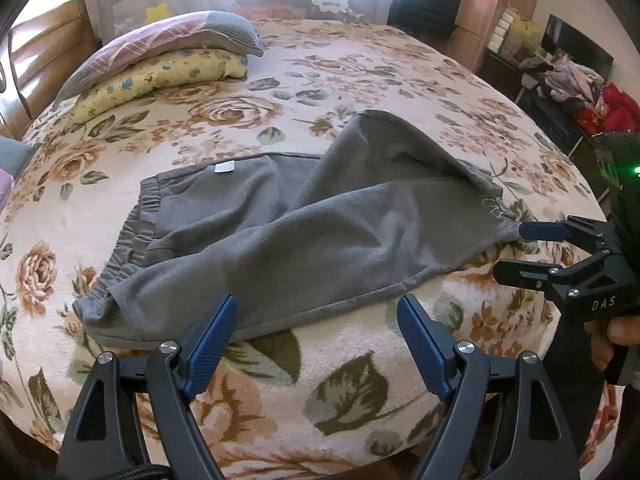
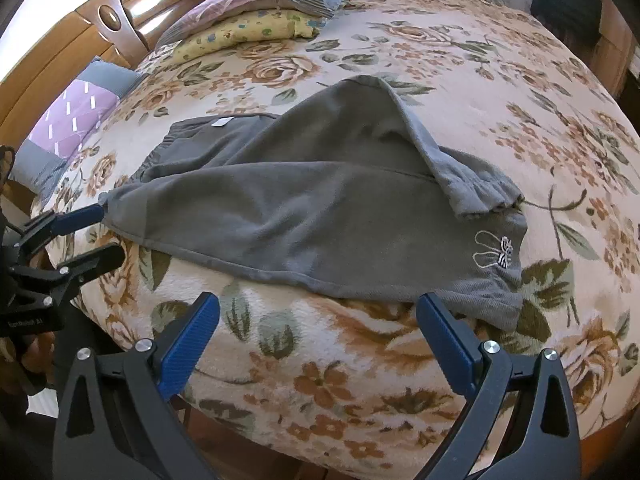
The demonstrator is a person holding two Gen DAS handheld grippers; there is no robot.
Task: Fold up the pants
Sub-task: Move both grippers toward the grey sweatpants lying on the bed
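Left gripper (image 1: 318, 344), black-framed with ribbed blue pads, hangs with its fingers spread wide and empty just off the near hem of the grey fleece pants (image 1: 280, 236), while the right gripper (image 2: 318, 340) sits equally splayed beside the cuff end with the small embroidered white flower (image 2: 493, 254). The pants lie crumpled near the front edge of the cream floral bedspread (image 1: 360, 64), elastic waistband to the left, one leg flopped over the other. Beyond them, a striped grey-pink pillow (image 1: 172, 40) is stacked on a yellow one at the wooden headboard (image 2: 76, 40).
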